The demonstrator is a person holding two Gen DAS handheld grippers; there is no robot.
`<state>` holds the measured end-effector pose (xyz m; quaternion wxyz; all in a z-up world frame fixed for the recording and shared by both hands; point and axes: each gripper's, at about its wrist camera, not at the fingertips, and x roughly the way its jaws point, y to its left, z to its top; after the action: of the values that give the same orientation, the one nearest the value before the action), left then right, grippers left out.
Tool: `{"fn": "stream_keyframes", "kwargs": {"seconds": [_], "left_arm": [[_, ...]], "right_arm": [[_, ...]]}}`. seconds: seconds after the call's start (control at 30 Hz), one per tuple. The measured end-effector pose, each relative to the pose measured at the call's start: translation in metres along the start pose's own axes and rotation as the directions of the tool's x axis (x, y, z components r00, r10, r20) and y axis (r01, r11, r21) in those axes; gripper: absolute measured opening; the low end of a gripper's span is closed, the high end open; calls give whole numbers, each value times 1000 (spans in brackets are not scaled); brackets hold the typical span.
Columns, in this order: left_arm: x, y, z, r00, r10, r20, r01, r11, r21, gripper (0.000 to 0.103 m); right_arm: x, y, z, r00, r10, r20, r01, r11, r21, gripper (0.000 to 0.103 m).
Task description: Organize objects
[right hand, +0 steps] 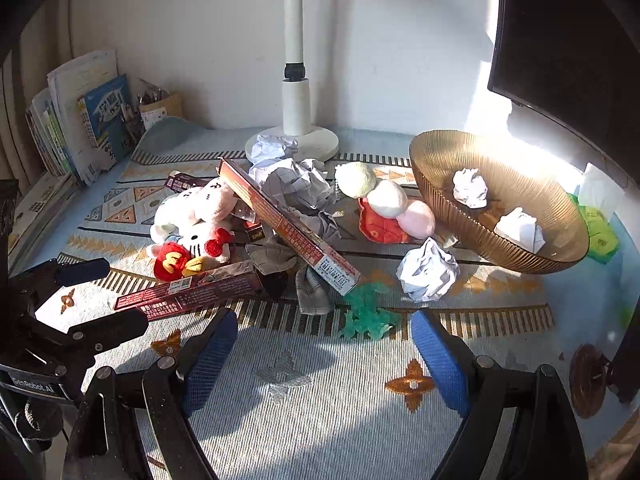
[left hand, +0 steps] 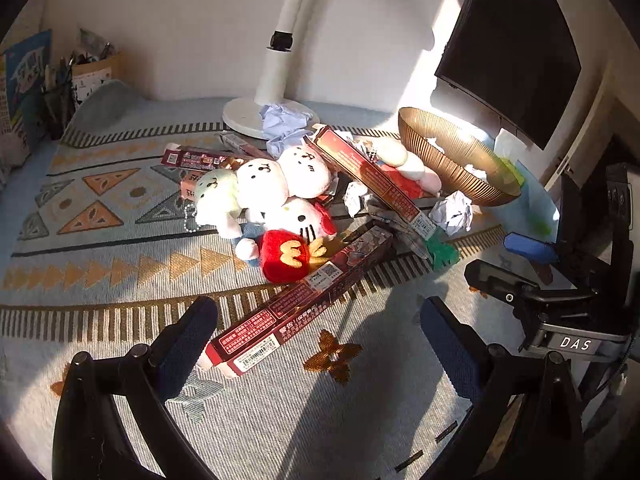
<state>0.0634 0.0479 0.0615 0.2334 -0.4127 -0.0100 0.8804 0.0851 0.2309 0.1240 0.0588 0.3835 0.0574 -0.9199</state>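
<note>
A pile lies mid-table: plush toys [left hand: 276,196] [right hand: 192,228], long dark red boxes [left hand: 304,296] [right hand: 192,290], another red box [right hand: 288,228] [left hand: 372,176], crumpled paper balls [right hand: 428,270] [left hand: 452,210], and a round-ball plush [right hand: 386,200]. A ribbed amber bowl [right hand: 520,256] [left hand: 436,156] at right holds two paper balls [right hand: 470,186]. My left gripper [left hand: 318,340] is open and empty, its jaws straddling the near end of the long box. My right gripper [right hand: 324,344] is open and empty above the mat, just short of a green scrap [right hand: 366,312].
A white lamp base [right hand: 292,142] [left hand: 248,118] stands at the back. Books [right hand: 80,120] and a pen holder [right hand: 158,108] line the back left. A dark monitor [right hand: 568,40] hangs at right. A green packet [right hand: 600,232] lies behind the bowl. A patterned mat [right hand: 320,392] covers the table.
</note>
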Motion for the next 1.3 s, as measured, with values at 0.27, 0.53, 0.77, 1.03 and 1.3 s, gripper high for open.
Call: {"fn": "stream_keyframes", "kwargs": {"seconds": [0.27,0.53,0.77,1.03,1.3], "left_arm": [[46,-1,17,991,42,-123,-15,978,209,84],[67,-7,13,984,41,-171,0,972,234,62],[60,-10,12,986,31,-166,6,975,220,32],[34,-6,12,990,-10,-138,32,987,160,17],[11,-18,0,991,-58,-121,63,997,37,15]], "right_arm": [[51,-11,49,991,112,-79,-117,991,-67,65],[90,10,48,980,129,-150,-152,976,-154,63],[84,5,47,973,176,-150,-194,974,-116,29],[30,-24,43,953,286,-96,-282,958,58,23],[8,-28,-23,898,368,-241,-303,915,267,22]]}}
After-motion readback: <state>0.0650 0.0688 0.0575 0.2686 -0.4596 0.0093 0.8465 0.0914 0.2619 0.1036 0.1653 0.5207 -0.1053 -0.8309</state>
